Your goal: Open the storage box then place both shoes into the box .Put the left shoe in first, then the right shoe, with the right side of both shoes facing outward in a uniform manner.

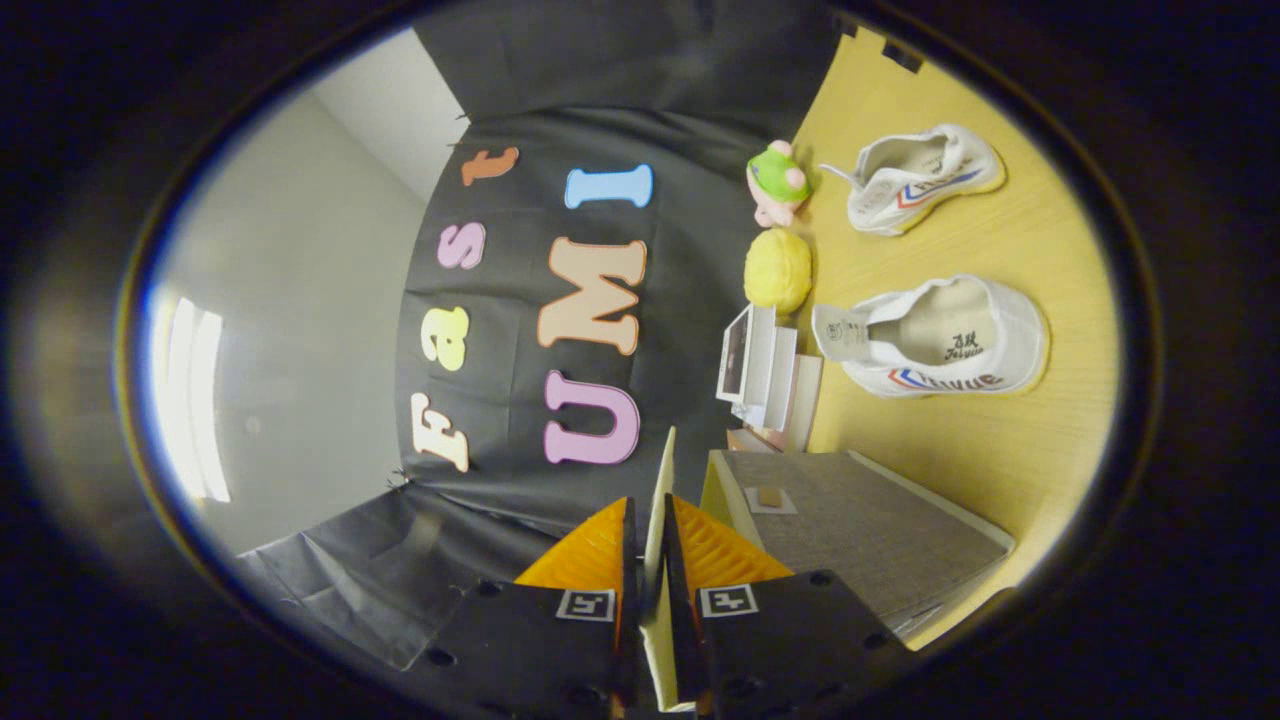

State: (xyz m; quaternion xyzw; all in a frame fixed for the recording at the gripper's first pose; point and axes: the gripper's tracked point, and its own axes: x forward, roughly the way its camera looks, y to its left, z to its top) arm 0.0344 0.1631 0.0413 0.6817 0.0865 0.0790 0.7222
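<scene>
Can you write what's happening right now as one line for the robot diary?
step: opening box | gripper: shut on lid, lid raised edge-on | storage box: grey, beside fingers | shoes: both on table, not yet in box

From my remote seat I count two white shoes: one (925,178) lying farther along the wooden table (1040,440), the other (935,348) nearer the fingers. There is one grey storage box (860,530), and one pale lid flap (658,520) pinched between the two fingers (600,550) of the single gripper (648,545). I see two soft toys: one green-and-pink (778,183), one yellow and round (778,270). Beside them stands one small stack of books or cards (I cannot count the separate pieces reliably) (765,365). One bright window (190,400) shows on the far wall.
</scene>
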